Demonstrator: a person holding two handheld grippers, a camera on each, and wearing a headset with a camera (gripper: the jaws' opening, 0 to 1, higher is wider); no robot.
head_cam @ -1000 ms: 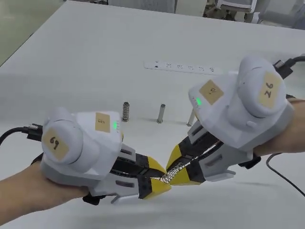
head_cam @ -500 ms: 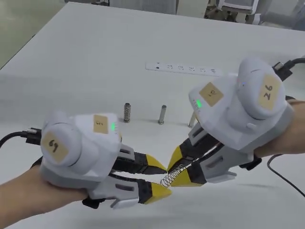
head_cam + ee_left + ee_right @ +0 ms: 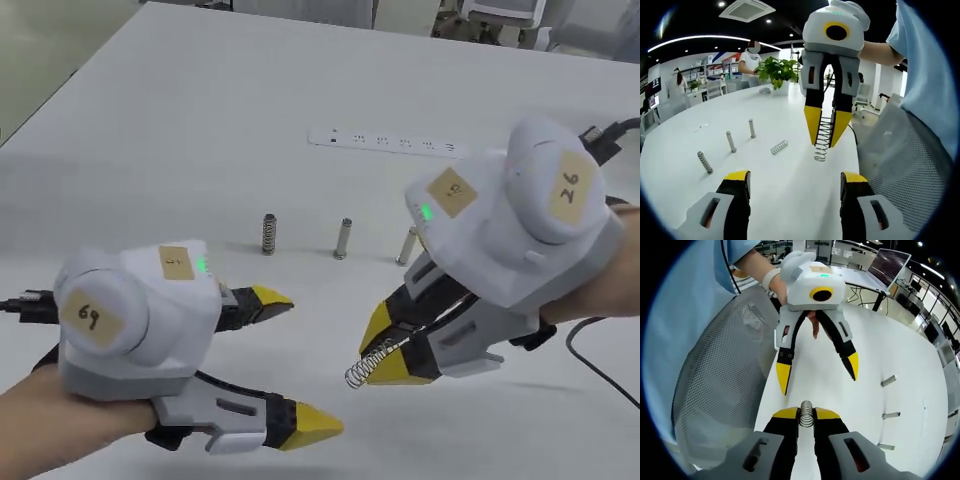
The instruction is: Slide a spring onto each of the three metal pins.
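Looking down in the head view, the left gripper (image 3: 293, 361) has its jaws spread wide and holds nothing. The right gripper (image 3: 385, 352) pinches the held spring (image 3: 366, 365) by one end. Farther back on the white table (image 3: 200, 120) the left pin (image 3: 268, 234) wears a coil, while the middle pin (image 3: 343, 239) and right pin (image 3: 408, 245) are bare. In the left gripper view, a loose spring (image 3: 779, 147) lies near the pins. In the right gripper view, the held spring sits end-on between the clamped jaws.

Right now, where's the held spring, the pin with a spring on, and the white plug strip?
Held silver coil spring (image 3: 366, 366): head view, middle coils.
Metal pin wearing a spring (image 3: 268, 234): head view, mid-height coils.
Long white power strip (image 3: 385, 142): head view, top face middle.
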